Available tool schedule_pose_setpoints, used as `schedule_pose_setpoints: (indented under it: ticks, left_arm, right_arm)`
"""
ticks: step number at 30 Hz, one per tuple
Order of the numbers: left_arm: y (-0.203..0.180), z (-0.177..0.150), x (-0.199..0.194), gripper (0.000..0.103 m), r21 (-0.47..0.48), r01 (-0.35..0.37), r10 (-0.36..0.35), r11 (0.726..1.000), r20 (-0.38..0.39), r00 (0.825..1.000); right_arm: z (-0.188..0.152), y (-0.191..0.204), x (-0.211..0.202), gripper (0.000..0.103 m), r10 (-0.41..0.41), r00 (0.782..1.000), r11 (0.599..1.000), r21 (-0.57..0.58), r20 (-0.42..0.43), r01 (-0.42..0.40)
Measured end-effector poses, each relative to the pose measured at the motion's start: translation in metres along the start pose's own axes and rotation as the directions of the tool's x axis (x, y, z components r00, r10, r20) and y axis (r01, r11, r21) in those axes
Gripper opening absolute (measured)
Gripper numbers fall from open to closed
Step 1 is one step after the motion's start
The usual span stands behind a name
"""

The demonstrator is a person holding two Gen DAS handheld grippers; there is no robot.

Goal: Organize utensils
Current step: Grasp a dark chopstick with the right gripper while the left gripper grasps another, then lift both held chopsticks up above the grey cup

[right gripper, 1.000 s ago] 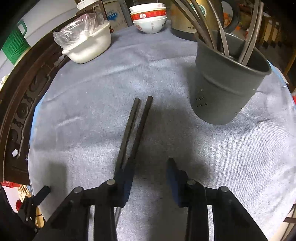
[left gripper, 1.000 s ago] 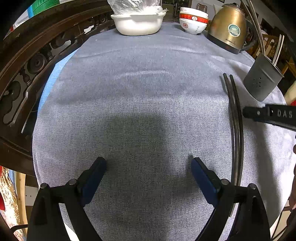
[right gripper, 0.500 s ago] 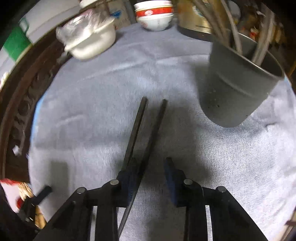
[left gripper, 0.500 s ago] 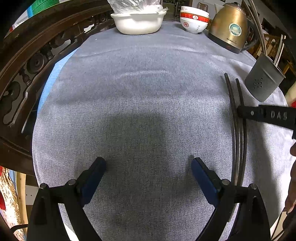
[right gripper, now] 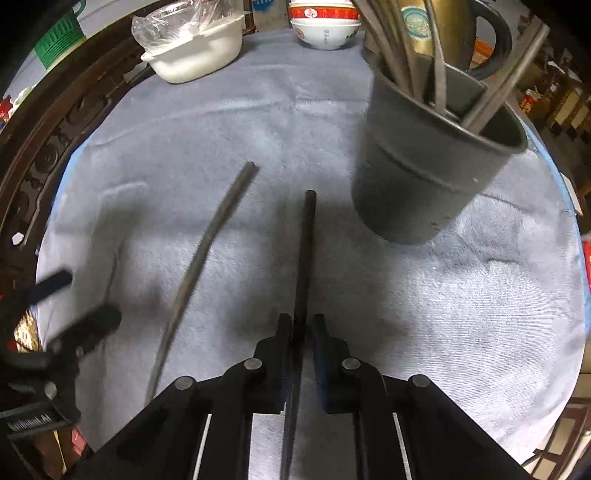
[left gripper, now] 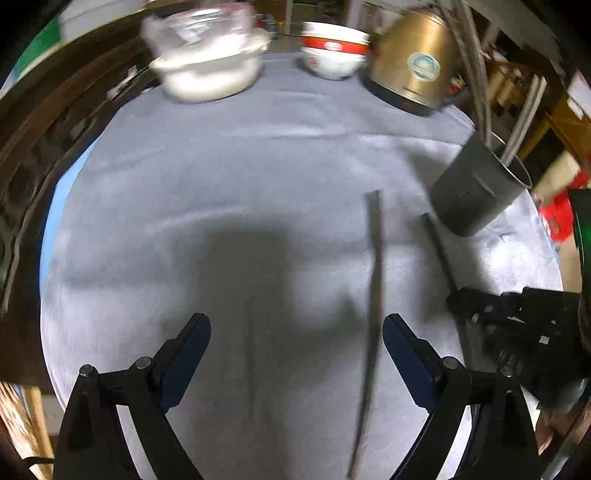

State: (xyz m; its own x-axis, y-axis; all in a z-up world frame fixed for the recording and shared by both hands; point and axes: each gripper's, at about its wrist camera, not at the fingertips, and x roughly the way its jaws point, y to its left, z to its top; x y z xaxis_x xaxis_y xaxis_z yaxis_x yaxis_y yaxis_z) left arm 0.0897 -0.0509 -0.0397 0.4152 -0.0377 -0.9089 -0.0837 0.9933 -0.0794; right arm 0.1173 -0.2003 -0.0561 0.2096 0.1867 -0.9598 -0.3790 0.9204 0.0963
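**A:** Where are the utensils?

**B:** Two long dark thin chopsticks lie on the grey terry cloth covering the round table (right gripper: 443,302). One chopstick (right gripper: 306,258) runs straight away from the right gripper (right gripper: 300,332), whose blue-padded jaws are closing on its near part, the stick between the pads. The other chopstick (right gripper: 199,258) lies loose just to its left, angled apart from it.

**A:** Why grip the near end?

**B:** My guess: it leaves the far length free to tip into the dark grey plastic holder cup (right gripper: 424,177) standing near the far tip, already holding several utensils.

**A:** And the left gripper?

**B:** The left gripper (left gripper: 295,354) hangs over the cloth with jaws spread wide, holding nothing; the loose chopstick passes just inside its right pad, untouched. It looks positioned to take that one.

**A:** Anything else around?

**B:** Along the far edge stand a white plastic-covered basin (right gripper: 195,48), stacked red-banded bowls (right gripper: 323,26) and a brass-coloured kettle (left gripper: 417,62).
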Motion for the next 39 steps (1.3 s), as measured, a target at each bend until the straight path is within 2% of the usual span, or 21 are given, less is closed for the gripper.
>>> schedule_pose_setpoints:
  ticks: [2,5,7,9,11,12,15,21,23,24,26,27,28,30,31,32,34,35,39]
  left_arm:
    - [-0.014,0.008,0.006,0.094,0.036,0.006,-0.005,0.999,-0.017,1.0]
    - [-0.03,0.02,0.022,0.08,0.078,-0.001,0.007,0.997,-0.071,0.997]
    - [-0.036,0.024,0.033,0.06,0.089,0.01,0.0,0.996,-0.115,0.993]
    - [-0.037,0.026,0.045,0.048,0.089,-0.008,0.022,0.996,-0.159,0.987]
    - [-0.036,0.025,0.043,0.031,0.091,-0.011,0.023,0.996,-0.137,0.99]
    - [-0.034,0.026,0.043,0.007,0.08,-0.003,0.015,0.997,-0.142,0.99]
    - [-0.016,0.022,0.041,0.006,-0.008,0.062,-0.063,0.998,-0.168,0.984]
    - [0.009,-0.001,0.031,0.006,-0.135,0.112,-0.138,0.984,-0.198,0.971]
    - [0.011,0.002,0.032,0.007,-0.155,0.134,-0.166,0.979,-0.218,0.962]
    - [0.015,-0.004,0.031,0.011,-0.157,0.134,-0.167,0.978,-0.224,0.96]
    - [0.016,0.005,0.033,0.029,-0.158,0.124,-0.159,0.98,-0.236,0.959]
    - [0.017,0.009,0.032,0.045,-0.158,0.118,-0.153,0.98,-0.23,0.961]
    - [0.017,0.013,0.033,0.047,-0.154,0.098,-0.13,0.983,-0.218,0.967]
    - [0.014,0.016,0.037,0.045,-0.118,0.065,-0.09,0.991,-0.22,0.971]
    - [0.011,0.017,0.036,0.017,-0.091,0.068,-0.086,0.993,-0.208,0.974]
    - [0.009,0.016,0.039,0.007,-0.076,0.082,-0.098,0.994,-0.232,0.968]
    - [0.013,0.016,0.038,0.006,-0.08,0.102,-0.118,0.992,-0.227,0.967]
    - [0.015,0.014,0.037,0.006,-0.088,0.119,-0.136,0.989,-0.222,0.966]
    - [0.037,-0.002,0.02,0.006,-0.16,0.174,-0.201,0.972,-0.176,0.963]
  right_arm:
    - [-0.004,-0.008,-0.001,0.012,0.02,1.0,1.0,0.009,0.004,-0.02]
    - [-0.006,-0.016,-0.002,0.011,0.048,0.999,0.998,0.027,0.009,-0.049]
    - [-0.007,-0.023,-0.002,0.011,0.075,0.997,0.996,0.04,0.01,-0.075]
    - [-0.009,-0.028,-0.003,0.011,0.084,0.996,0.996,0.035,0.006,-0.085]
    - [-0.008,-0.029,-0.003,0.011,0.089,0.996,0.995,0.033,0.004,-0.089]
    - [-0.008,-0.03,-0.003,0.011,0.091,0.996,0.995,0.032,0.004,-0.091]
    - [-0.007,-0.029,-0.003,0.011,0.091,0.996,0.996,0.025,0.001,-0.091]
    - [0.0,-0.015,0.001,0.011,0.053,0.998,0.998,-0.035,-0.04,-0.055]
    - [0.007,-0.014,0.002,0.015,0.053,0.997,0.998,-0.032,-0.055,-0.055]
    - [0.011,-0.01,0.004,0.015,0.048,0.997,0.998,-0.029,-0.059,-0.05]
    - [0.022,-0.008,0.005,0.015,0.04,0.997,0.999,-0.029,-0.065,-0.042]
    - [0.026,-0.008,0.007,0.016,0.044,0.997,0.999,-0.022,-0.07,-0.046]
    - [0.029,-0.008,0.009,0.016,0.042,0.996,0.999,-0.012,-0.078,-0.043]
    - [0.035,-0.007,0.009,0.017,0.027,0.997,1.0,-0.006,-0.076,-0.028]
    - [0.037,-0.003,0.009,0.017,0.009,0.997,1.0,-0.026,-0.08,-0.011]
    - [0.038,-0.001,0.009,0.017,0.0,0.997,0.999,-0.036,-0.081,-0.003]
    - [0.039,0.0,0.009,0.015,0.003,0.997,0.999,-0.042,-0.079,-0.006]
    - [0.039,-0.002,0.009,0.008,0.006,0.997,0.999,-0.036,-0.079,-0.009]
    - [0.024,-0.012,-0.001,0.007,0.066,0.997,0.998,0.014,-0.031,-0.066]
